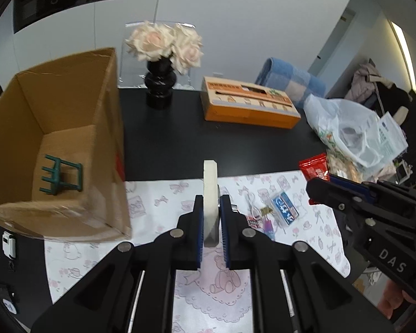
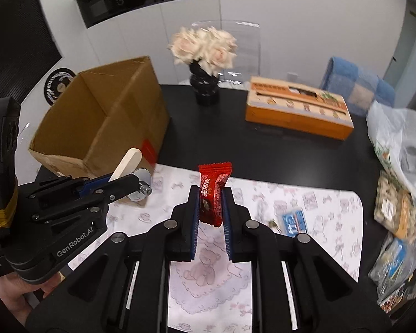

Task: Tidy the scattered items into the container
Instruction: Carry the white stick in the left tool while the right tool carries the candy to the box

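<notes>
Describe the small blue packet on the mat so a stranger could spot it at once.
Start at the white patterned mat on the black table. Near its right end, beside a keyring, lies the blue packet. It is the only flat blue rectangle with white lettering there.

Left gripper (image 1: 210,216) clamps a pale flat tool (image 1: 210,194), possibly wooden. Cardboard box (image 1: 69,116) stands left; green toy chair (image 1: 62,177) inside.
</notes>
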Demonstrator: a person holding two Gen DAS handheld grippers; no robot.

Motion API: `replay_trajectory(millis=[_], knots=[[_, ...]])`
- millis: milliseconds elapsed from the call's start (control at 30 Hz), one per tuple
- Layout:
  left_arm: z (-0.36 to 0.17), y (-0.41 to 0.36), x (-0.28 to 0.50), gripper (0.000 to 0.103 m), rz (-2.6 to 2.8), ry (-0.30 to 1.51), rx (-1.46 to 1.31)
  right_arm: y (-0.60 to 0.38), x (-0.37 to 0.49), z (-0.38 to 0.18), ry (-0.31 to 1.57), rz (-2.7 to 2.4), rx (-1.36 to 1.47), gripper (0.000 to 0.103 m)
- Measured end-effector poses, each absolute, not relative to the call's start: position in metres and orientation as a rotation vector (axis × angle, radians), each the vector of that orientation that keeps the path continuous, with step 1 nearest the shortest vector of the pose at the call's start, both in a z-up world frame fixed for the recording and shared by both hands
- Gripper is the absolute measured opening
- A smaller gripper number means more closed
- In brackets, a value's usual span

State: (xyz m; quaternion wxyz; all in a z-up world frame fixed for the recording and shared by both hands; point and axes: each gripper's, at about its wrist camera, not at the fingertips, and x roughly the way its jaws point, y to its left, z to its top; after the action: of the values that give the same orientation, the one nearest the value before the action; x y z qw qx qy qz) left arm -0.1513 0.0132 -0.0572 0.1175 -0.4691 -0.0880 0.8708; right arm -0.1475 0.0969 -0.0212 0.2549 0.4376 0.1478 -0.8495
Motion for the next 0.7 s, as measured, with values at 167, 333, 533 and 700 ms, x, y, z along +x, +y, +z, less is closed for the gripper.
replay_trajectory(millis=[167, 333, 533, 700], knots=[[-0.037, -0.023, -0.152, 0.011, 2.627, -0.291, -1.336, 0.056, -0.144, -0.001, 0.419, -2.275, 1.122, 0.016], [-0.021, -0.060, -0.152, 0.011, 2.696, -0.325, -1.311, 0.015, -0.138, 0.011, 0.446, -2.226, 1.066, 0.016], [-0.013, -0.100, -0.152, 0.011, 2.763, -0.359, -1.308, -0.036, -0.129, 0.011, 0.469, -2.154, 1.037, 0.016], [-0.013, -0.130, -0.153, 0.011, 2.804, -0.398, -1.318, -0.075, -0.125, 0.003, 0.496, -2.094, 1.029, 0.016]])
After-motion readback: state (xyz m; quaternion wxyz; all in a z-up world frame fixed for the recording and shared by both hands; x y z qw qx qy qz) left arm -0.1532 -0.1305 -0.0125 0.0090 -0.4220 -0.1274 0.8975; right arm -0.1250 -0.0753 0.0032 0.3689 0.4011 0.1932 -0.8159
